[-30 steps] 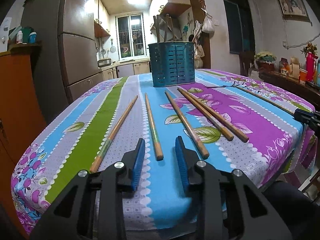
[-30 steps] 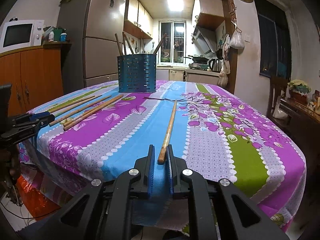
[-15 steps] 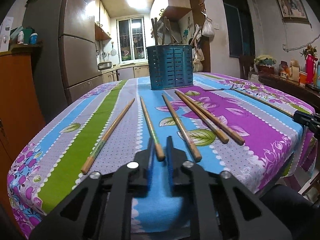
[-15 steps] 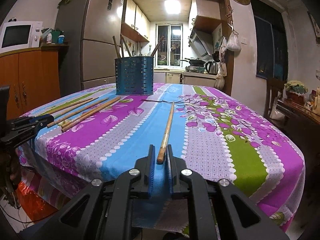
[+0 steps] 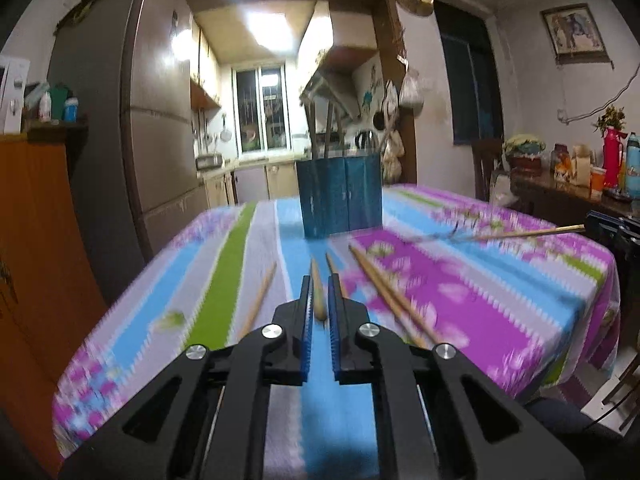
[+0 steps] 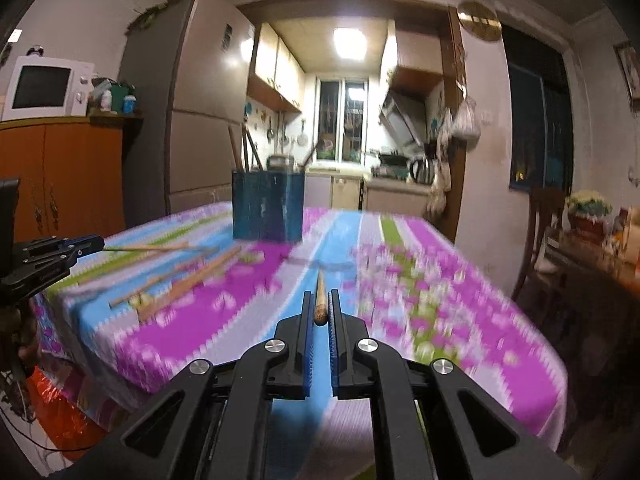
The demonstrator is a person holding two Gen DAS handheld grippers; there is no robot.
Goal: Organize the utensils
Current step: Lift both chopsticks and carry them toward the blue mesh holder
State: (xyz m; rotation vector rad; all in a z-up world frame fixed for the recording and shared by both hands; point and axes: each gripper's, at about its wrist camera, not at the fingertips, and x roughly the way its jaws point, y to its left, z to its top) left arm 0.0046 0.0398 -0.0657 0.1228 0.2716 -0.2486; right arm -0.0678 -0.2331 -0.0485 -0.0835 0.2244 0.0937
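My left gripper (image 5: 319,292) is shut on the near end of a wooden chopstick (image 5: 317,292) and holds it lifted above the table, pointing at the blue perforated utensil holder (image 5: 340,197). My right gripper (image 6: 320,308) is shut on another chopstick (image 6: 320,300), also lifted and pointing forward. The holder (image 6: 267,206) stands at the far end of the flowered tablecloth with a few sticks in it. Several more chopsticks (image 5: 390,296) lie on the cloth. The left gripper (image 6: 96,245) shows at the left of the right wrist view.
The table (image 5: 520,280) is covered with a striped floral cloth. A fridge (image 5: 156,120) and an orange cabinet (image 5: 36,240) stand at the left. A side table with bottles and flowers (image 5: 576,176) stands at the right. A chair (image 6: 548,232) is beside the table.
My left gripper closed on a chopstick, and both grippers have lifted their chopsticks off the cloth. Both views are blurred by motion.
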